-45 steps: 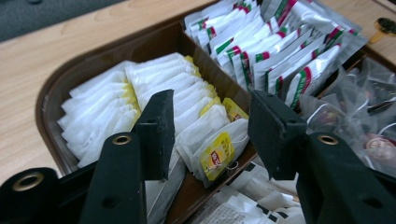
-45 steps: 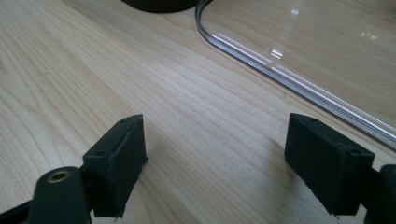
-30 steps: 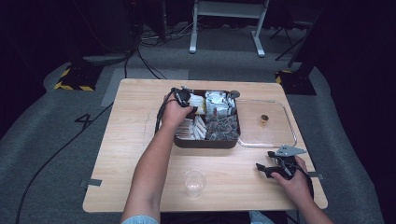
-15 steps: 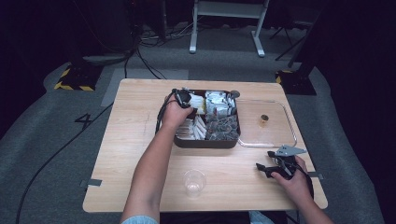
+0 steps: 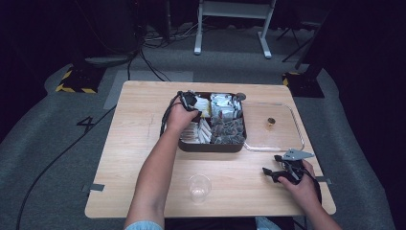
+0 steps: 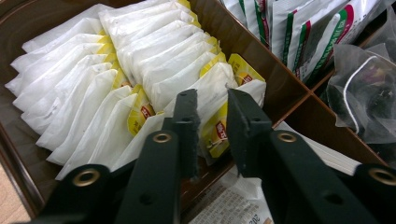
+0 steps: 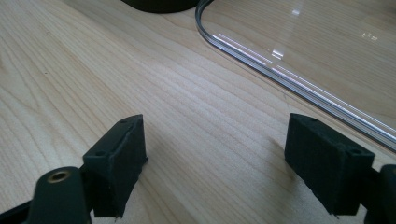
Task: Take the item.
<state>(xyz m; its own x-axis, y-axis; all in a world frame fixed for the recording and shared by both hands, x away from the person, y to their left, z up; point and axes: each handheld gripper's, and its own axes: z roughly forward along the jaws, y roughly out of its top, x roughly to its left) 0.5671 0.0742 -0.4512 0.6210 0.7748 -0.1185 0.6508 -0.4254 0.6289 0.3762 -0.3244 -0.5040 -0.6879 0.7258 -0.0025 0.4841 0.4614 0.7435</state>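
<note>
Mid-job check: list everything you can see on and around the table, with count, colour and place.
table: one, light wood, centre.
divided tray: one, dark brown, far middle of the table.
tea bags: many, white with yellow tags, standing in rows in one compartment.
foil packets: several, white with green and red, neighbouring compartment.
clear pouches: a few, dark contents, another compartment.
clear lid: one, see-through, flat on the table right of the tray.
plastic cup: one, clear, near edge.
left claw: black, in the tray, jaws just been closing, one tea bag between them.
right claw: black, jaws apart over bare table beside the lid.
</note>
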